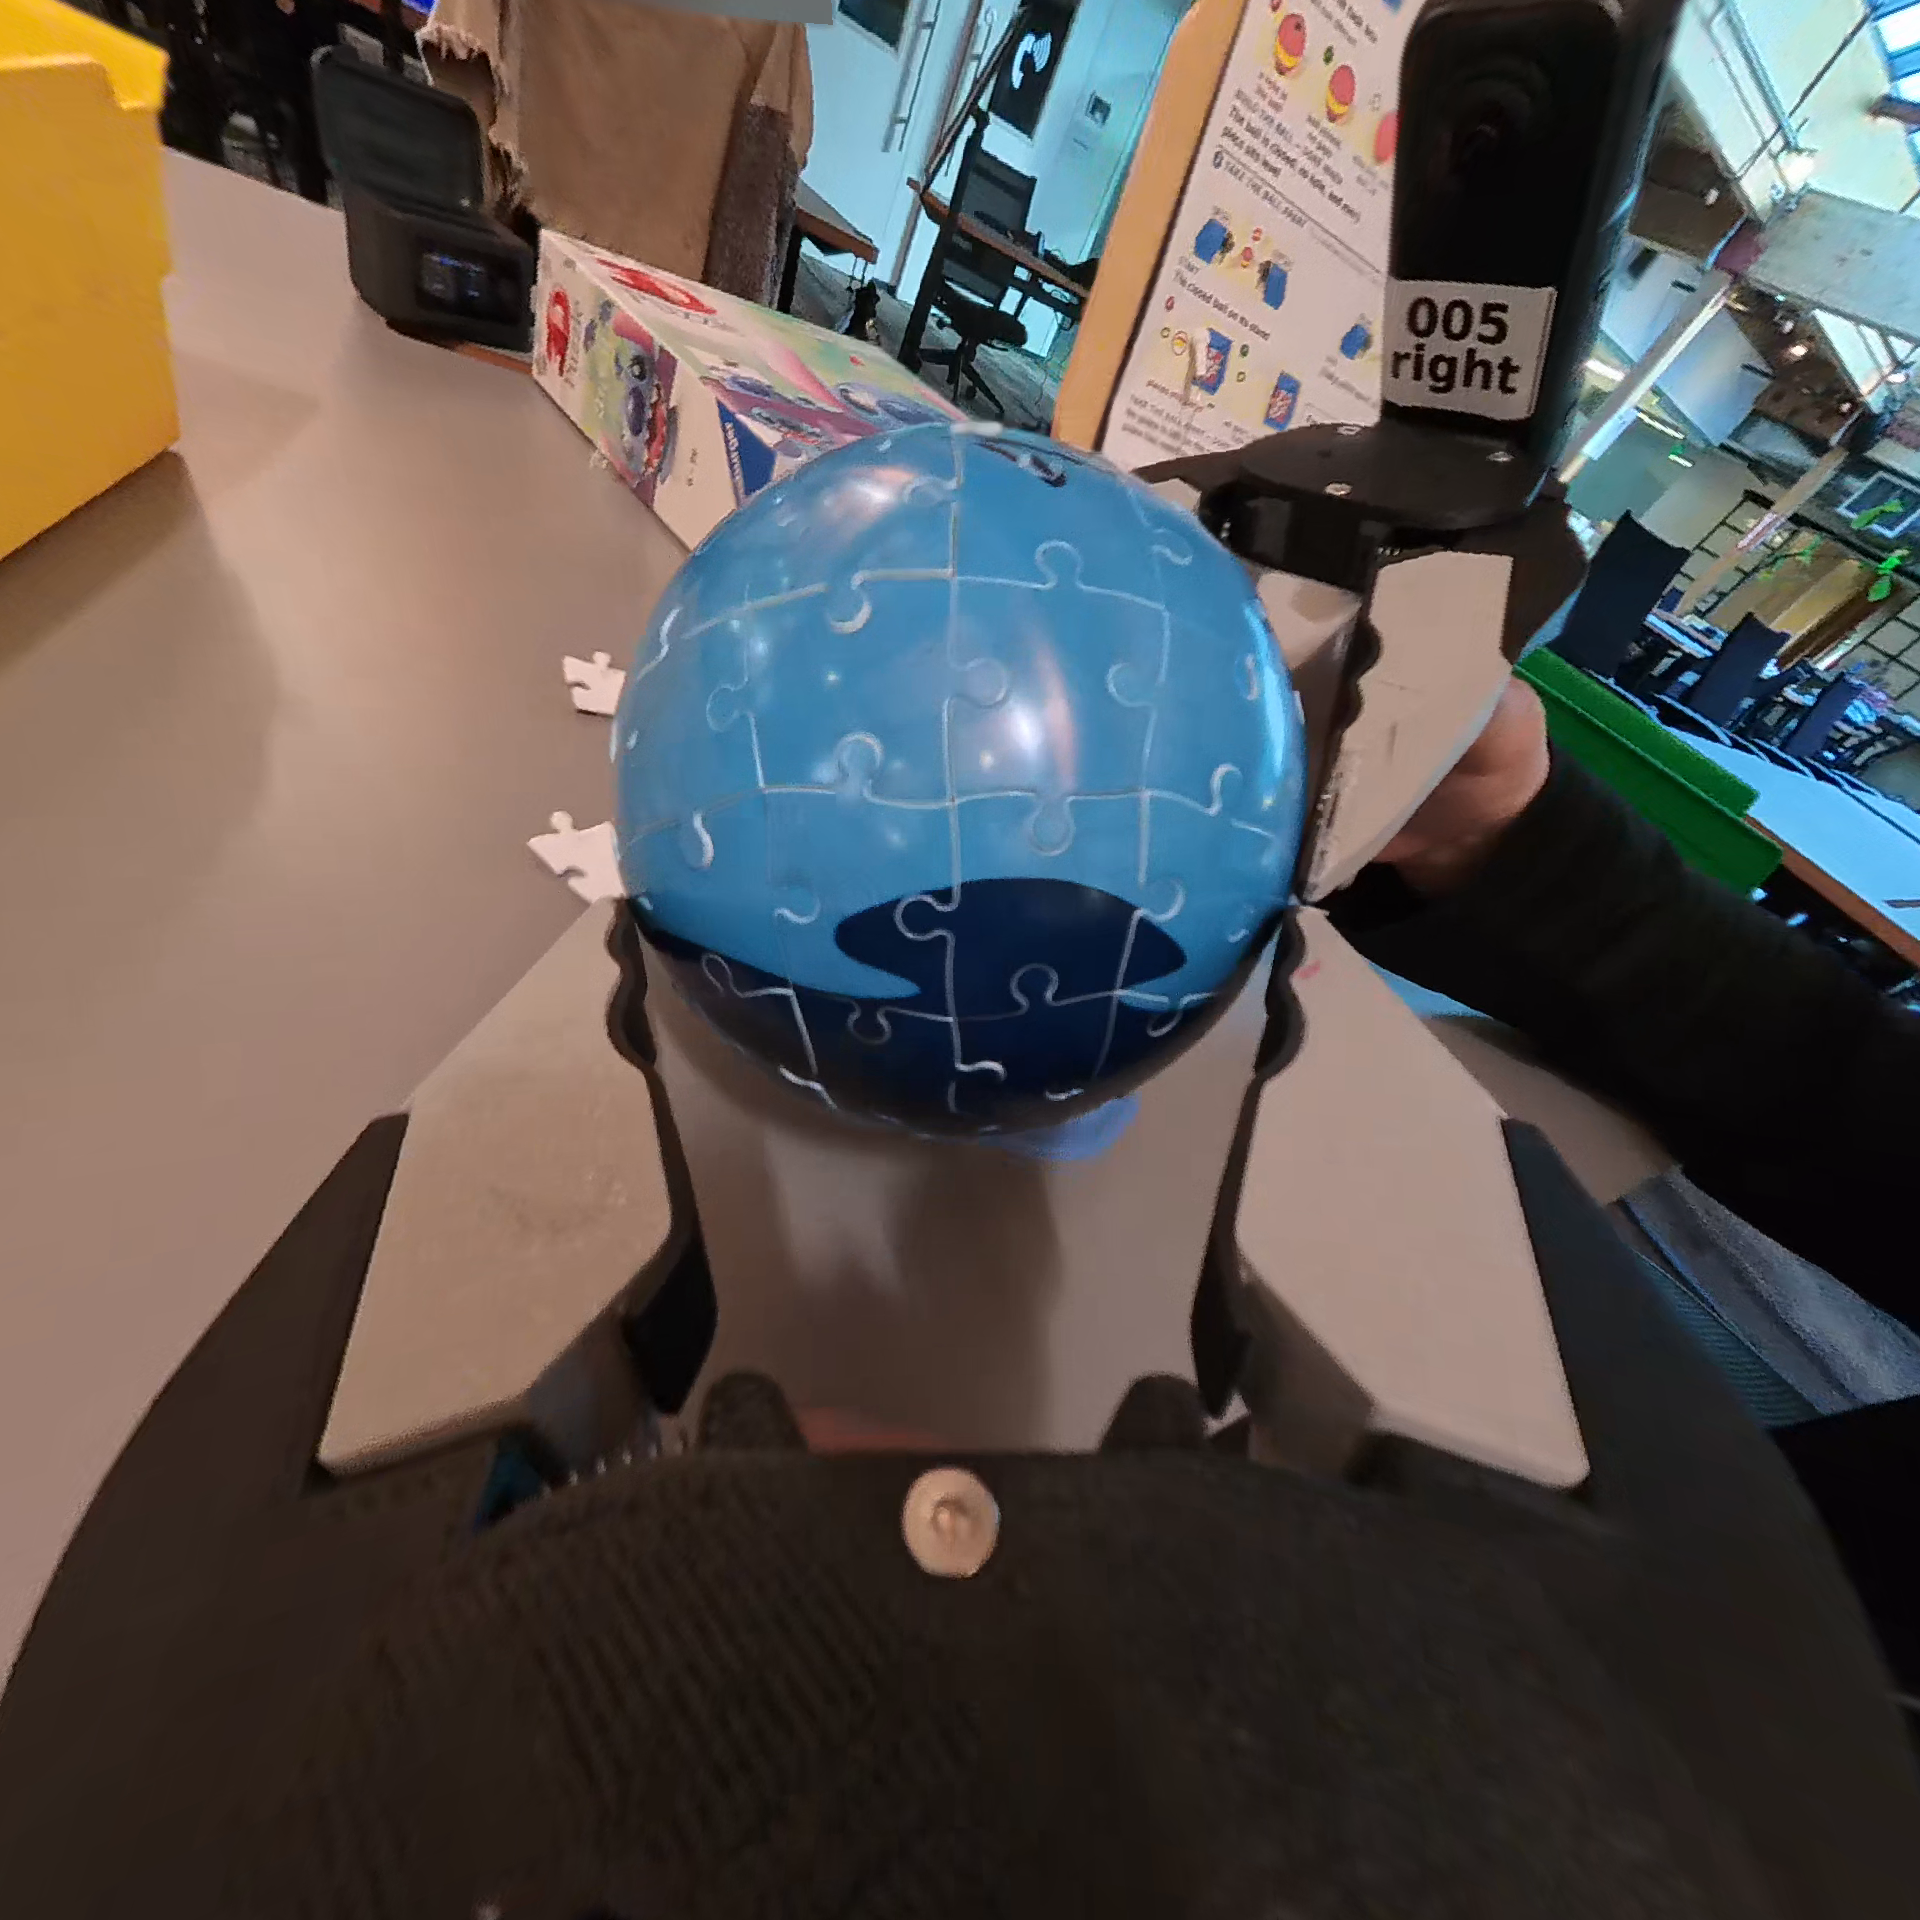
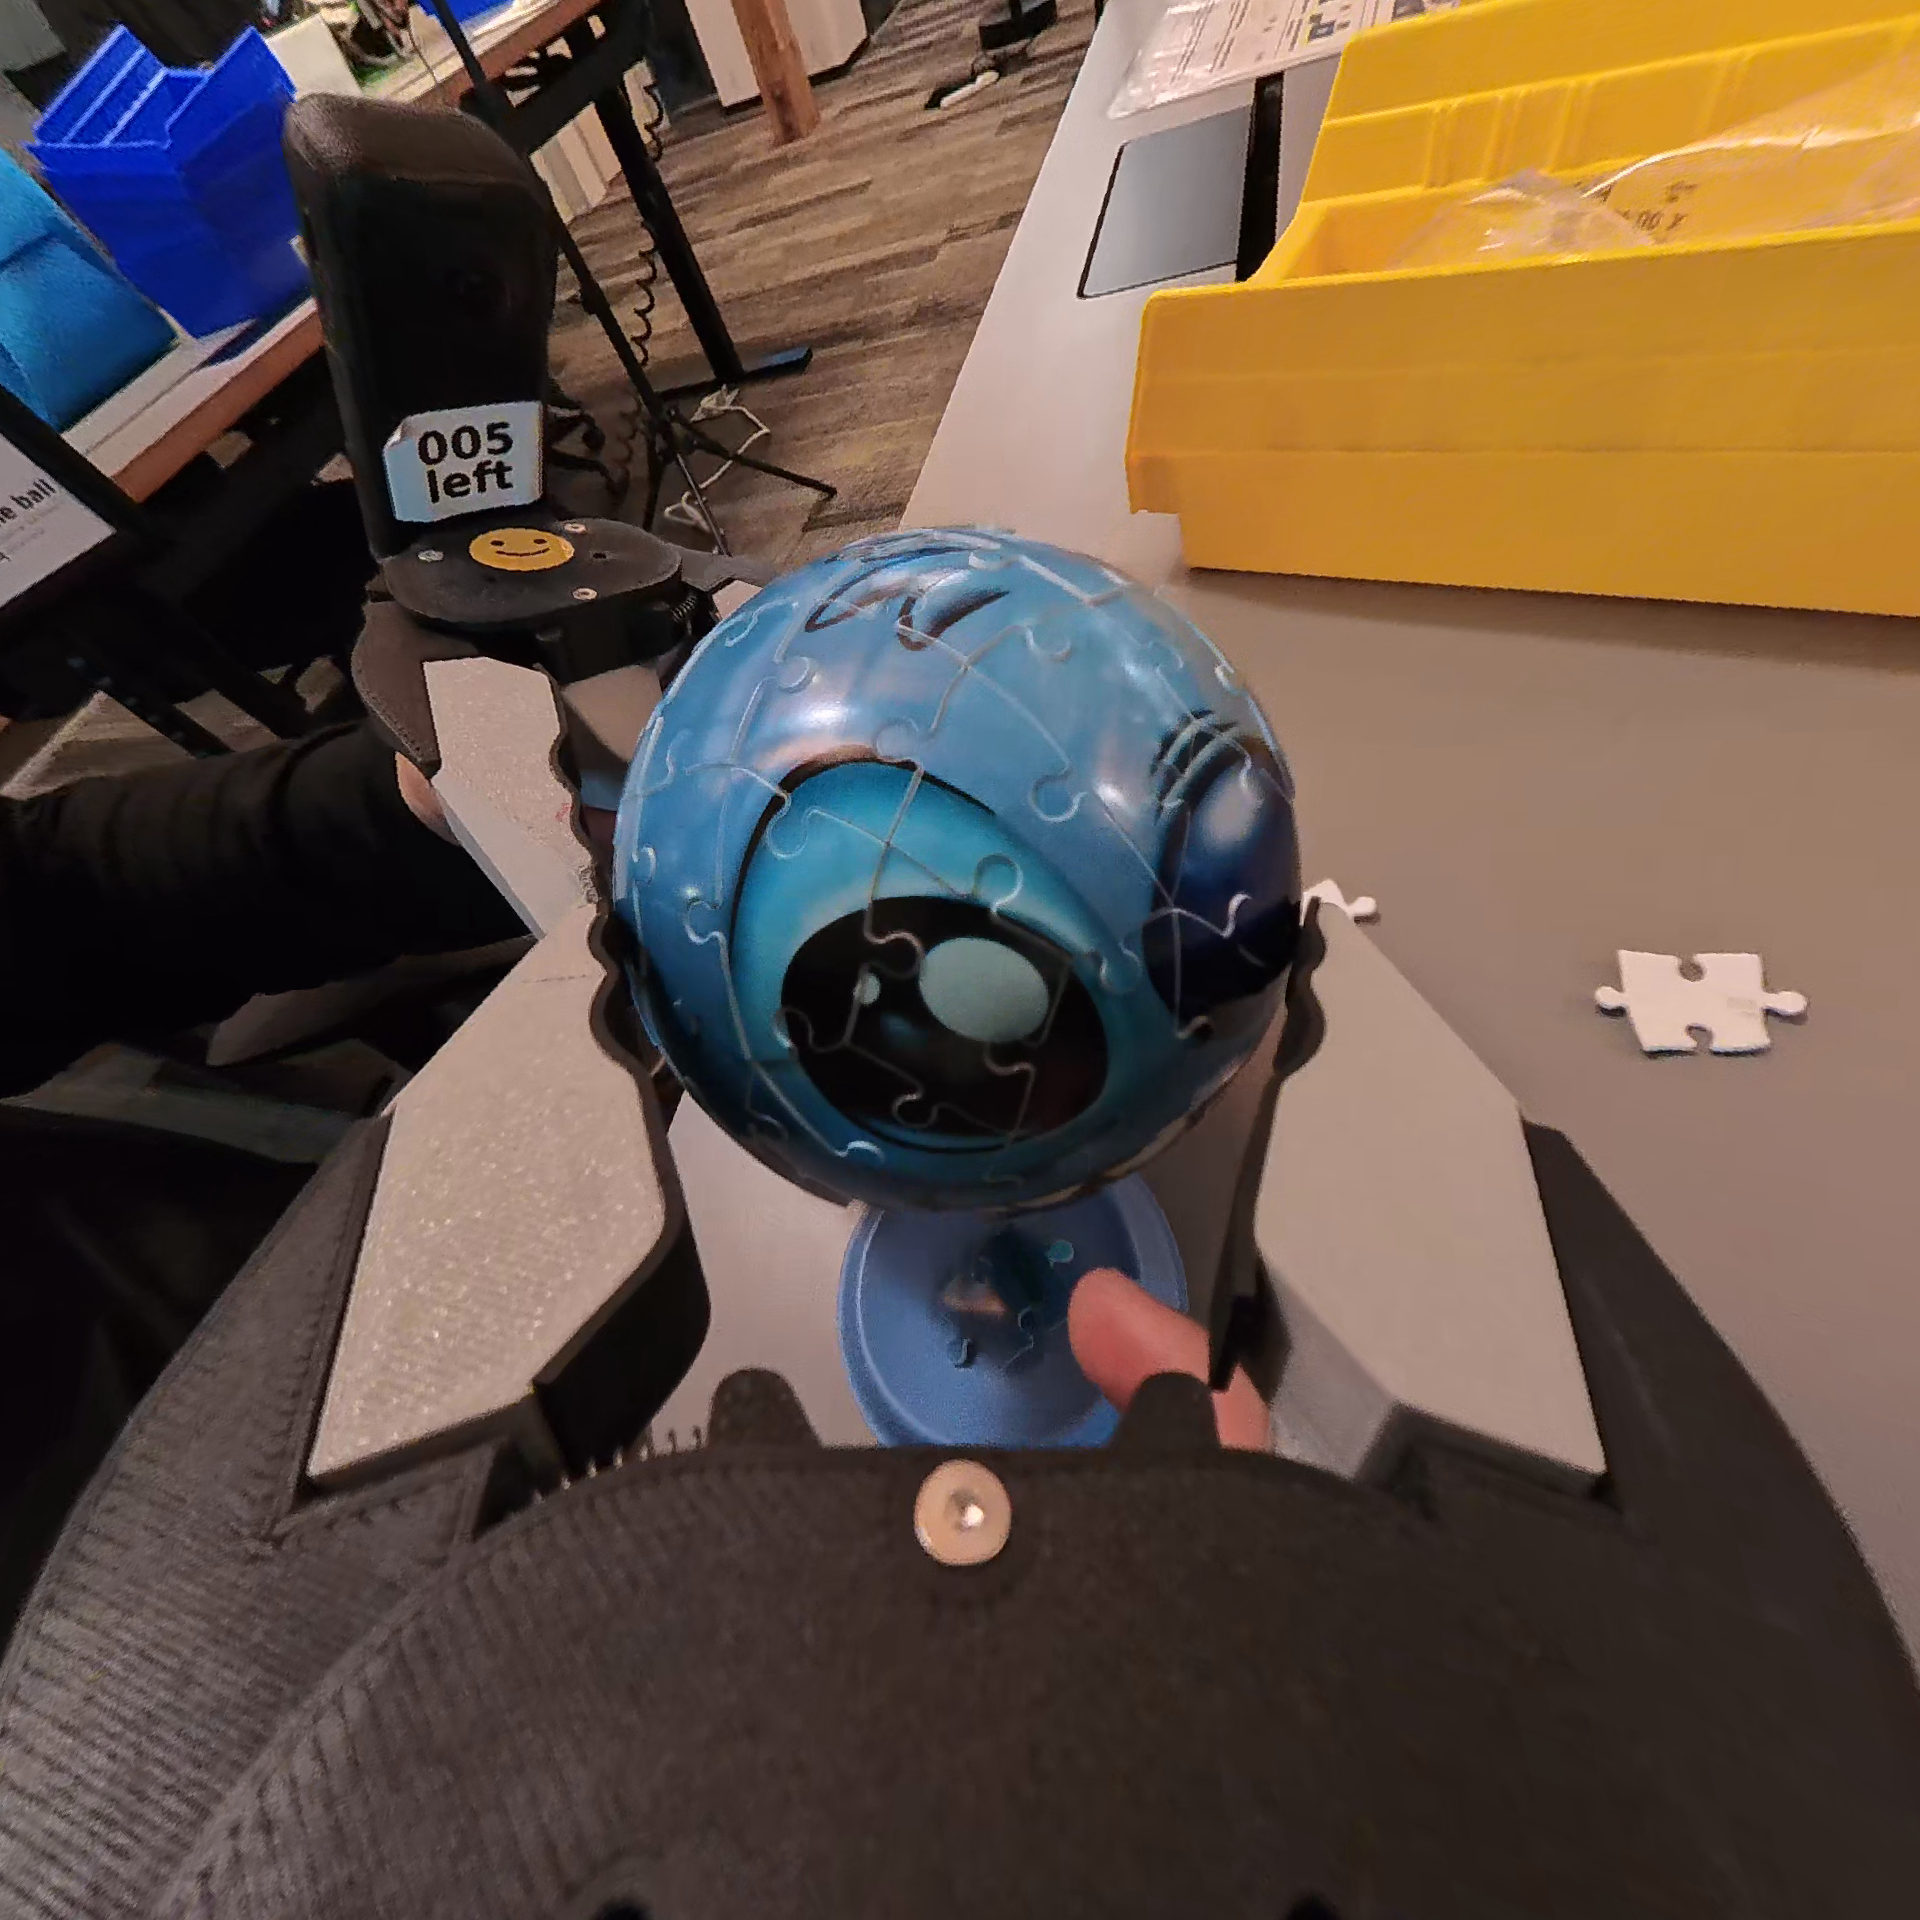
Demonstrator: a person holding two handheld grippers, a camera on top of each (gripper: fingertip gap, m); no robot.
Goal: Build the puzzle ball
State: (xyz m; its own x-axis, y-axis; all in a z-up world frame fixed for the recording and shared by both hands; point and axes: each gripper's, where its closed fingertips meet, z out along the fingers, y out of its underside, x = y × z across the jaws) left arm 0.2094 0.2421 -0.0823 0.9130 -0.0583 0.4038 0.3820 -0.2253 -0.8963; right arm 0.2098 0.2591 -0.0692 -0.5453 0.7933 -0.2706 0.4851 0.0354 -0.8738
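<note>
The blue puzzle ball (image 1: 956, 748) is almost whole and is held above the grey table. In the right wrist view the puzzle ball (image 2: 956, 883) shows a dark eye pattern. My left gripper (image 1: 954, 935) is shut on its lower sides. My right gripper (image 2: 956, 930) is shut on it too, crossing at an angle, and shows as the right gripper (image 1: 1351, 727) at the ball's right in the left wrist view. The left gripper (image 2: 520, 790) shows at the ball's left. A blue round stand (image 2: 914, 1351) lies under the ball with a small piece on it. Two white loose pieces (image 2: 1694, 1003) (image 1: 592, 681) lie on the table.
A yellow bin (image 2: 1507, 416) stands at the back of the table; it also shows in the left wrist view (image 1: 73, 291). The puzzle box (image 1: 675, 374), a black case (image 1: 426, 239) and an instruction board (image 1: 1226, 260) stand behind the ball. A fingertip (image 2: 1132, 1340) rests over the stand.
</note>
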